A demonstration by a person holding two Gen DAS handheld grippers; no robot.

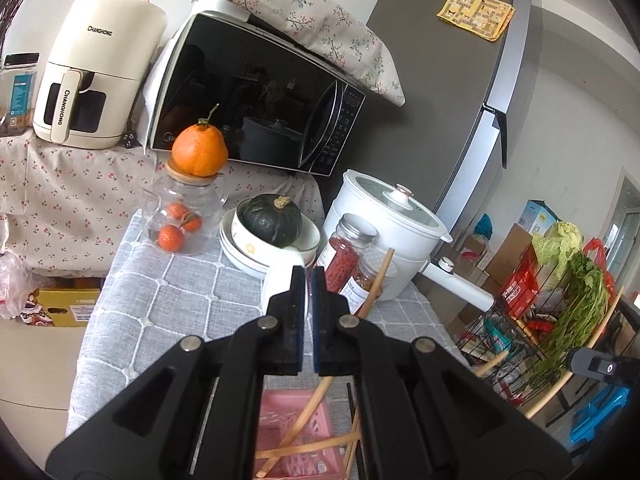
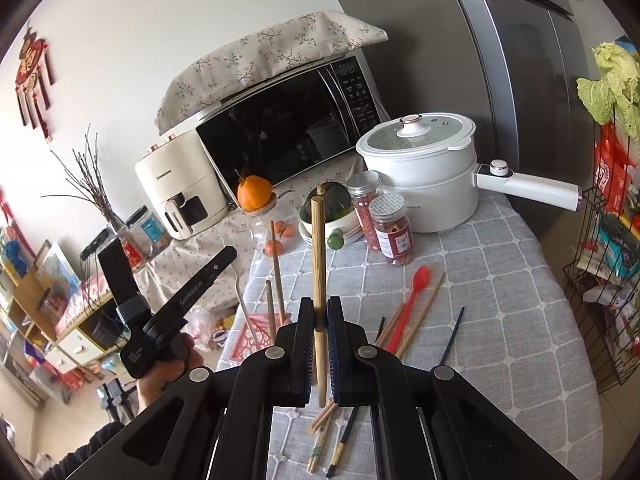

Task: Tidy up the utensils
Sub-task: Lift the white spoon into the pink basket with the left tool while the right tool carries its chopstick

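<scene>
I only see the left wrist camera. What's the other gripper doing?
Observer: The right gripper is clamped on a wooden chopstick, held upright.
Operator: Is there a spoon anywhere?
Observer: Yes, a red spoon lies on the tablecloth among loose chopsticks, right of the pink basket.
Operator: Any dark ones out there?
Observer: A dark blue chopstick lies on the cloth, right of the spoon.
</scene>
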